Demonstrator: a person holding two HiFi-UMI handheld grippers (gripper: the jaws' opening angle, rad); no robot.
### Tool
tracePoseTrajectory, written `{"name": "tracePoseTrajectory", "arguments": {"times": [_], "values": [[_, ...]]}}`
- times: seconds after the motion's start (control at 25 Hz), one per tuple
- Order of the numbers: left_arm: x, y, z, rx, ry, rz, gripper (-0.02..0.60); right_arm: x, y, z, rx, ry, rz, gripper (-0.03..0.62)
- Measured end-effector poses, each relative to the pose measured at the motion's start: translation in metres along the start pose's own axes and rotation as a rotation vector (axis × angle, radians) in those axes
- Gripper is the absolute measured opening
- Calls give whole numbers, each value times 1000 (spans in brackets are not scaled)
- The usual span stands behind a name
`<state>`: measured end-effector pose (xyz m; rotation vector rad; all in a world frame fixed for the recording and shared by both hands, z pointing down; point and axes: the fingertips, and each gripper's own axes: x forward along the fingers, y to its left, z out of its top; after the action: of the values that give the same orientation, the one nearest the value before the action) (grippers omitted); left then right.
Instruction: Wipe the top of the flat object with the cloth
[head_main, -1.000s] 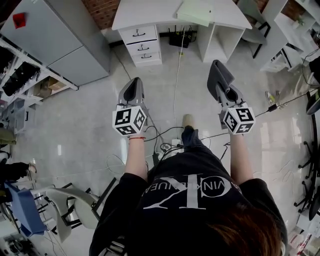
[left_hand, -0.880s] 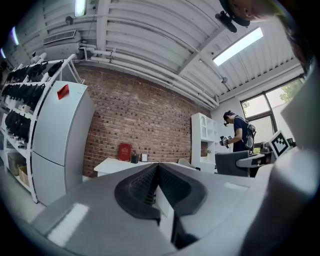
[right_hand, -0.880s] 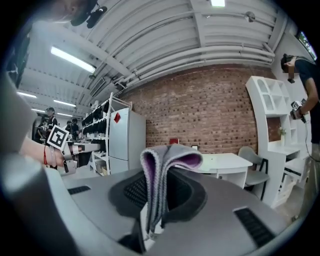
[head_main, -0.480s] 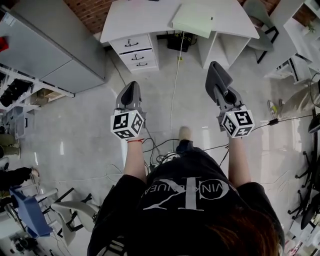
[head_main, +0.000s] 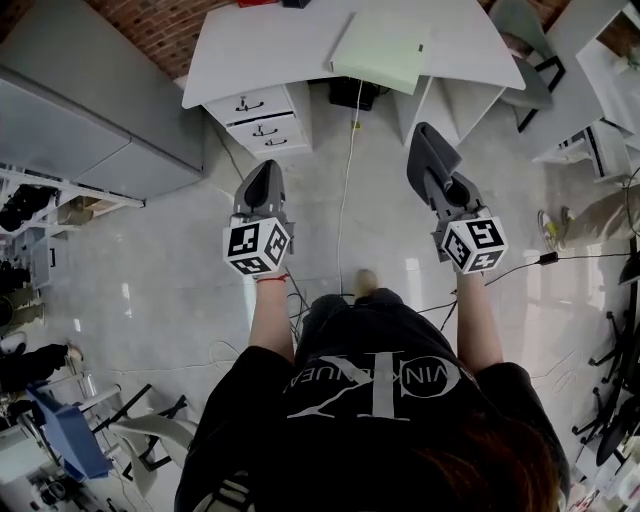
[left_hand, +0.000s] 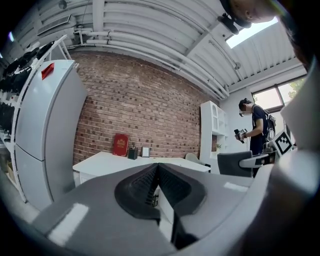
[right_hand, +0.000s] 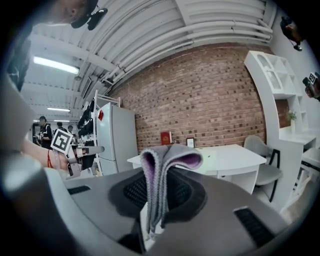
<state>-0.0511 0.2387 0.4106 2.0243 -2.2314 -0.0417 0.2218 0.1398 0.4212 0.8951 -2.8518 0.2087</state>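
The cloth (right_hand: 167, 162), a grey piece with a purple inner face, is folded over and stands up from between the jaws of the right gripper (head_main: 428, 150), which are clamped on its lower part. The fold sticks out past the jaw tips, so a soft edge is presented forward and is likely meant to meet the surface first. The flat object (head_main: 380, 42), a pale square slab, lies on top of the white desk (head_main: 270, 35) against the brick wall, with one corner overhanging the desk's front edge. It is well apart from both grippers, and nothing touches it. The left gripper (head_main: 263, 180) has its jaws together with nothing between them. It is held level with the right one and appears to be only carried along, perhaps kept free to steady the slab later. Both grippers point towards the desk at about the same height, over bare floor. This fits an approach on foot, and wiping has not begun. A drawer unit (head_main: 255, 105) sits under the desk's left side, and a cable (head_main: 348, 170) runs along the floor from beneath the desk towards the person's feet, a possible trip point on the way in. A grey cabinet (head_main: 80, 110) stands to the left and a chair (head_main: 520, 70) to the right of the desk. The next move calls for closing the gap and lowering the cloth flat onto the slab.
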Motion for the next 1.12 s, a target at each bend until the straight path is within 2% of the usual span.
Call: {"name": "tracePoseTrajectory", "arguments": {"times": [0.28, 0.56, 0.76, 1.12], "values": [[25, 7, 9, 2, -6, 14, 11, 21, -12, 8, 7, -5, 29, 56], [60, 7, 15, 1, -2, -28, 11, 42, -27, 17, 27, -16, 15, 57], [109, 13, 12, 6, 4, -95, 11, 72, -48, 23, 44, -16, -21, 57], [220, 49, 33, 5, 9, -230, 11, 157, -82, 54, 70, -35, -111, 57]]}}
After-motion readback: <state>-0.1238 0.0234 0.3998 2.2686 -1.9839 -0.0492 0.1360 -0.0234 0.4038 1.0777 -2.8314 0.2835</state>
